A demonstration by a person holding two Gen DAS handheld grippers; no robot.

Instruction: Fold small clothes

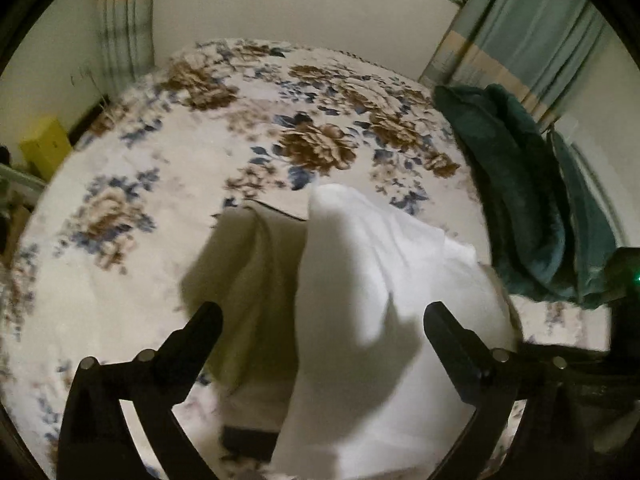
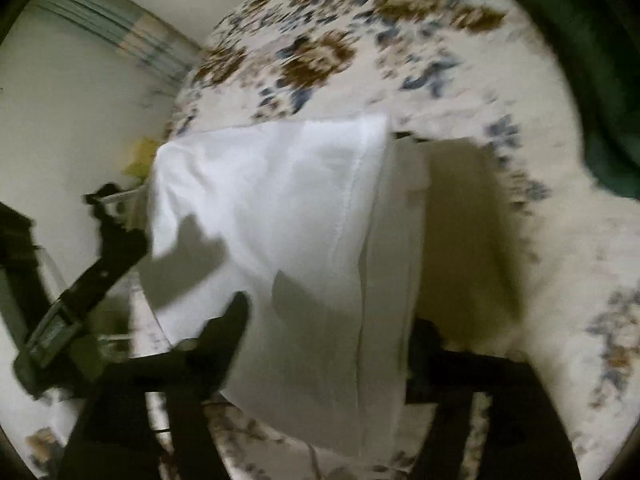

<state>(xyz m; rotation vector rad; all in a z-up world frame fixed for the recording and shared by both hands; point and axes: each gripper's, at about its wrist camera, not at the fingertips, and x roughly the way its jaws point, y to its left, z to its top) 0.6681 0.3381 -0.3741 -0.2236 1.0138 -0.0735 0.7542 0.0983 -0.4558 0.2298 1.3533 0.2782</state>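
A: Left wrist view: floral bedspread [image 1: 140, 160] fills the frame; dark green blanket [image 1: 516, 184] heaped at right edge; yellow box [image 1: 44, 148] at far left.

B: White garment [image 1: 372, 300] hangs lower centre, between the spread jaws of the left gripper [image 1: 320, 320]; whether either finger touches it cannot be told.

A: Right wrist view: garment [image 2: 280, 208] at centre; right gripper [image 2: 332, 320] jaws apart either side of the cloth, grip unclear.

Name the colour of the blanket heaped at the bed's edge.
Dark green blanket, clearest in the left wrist view.
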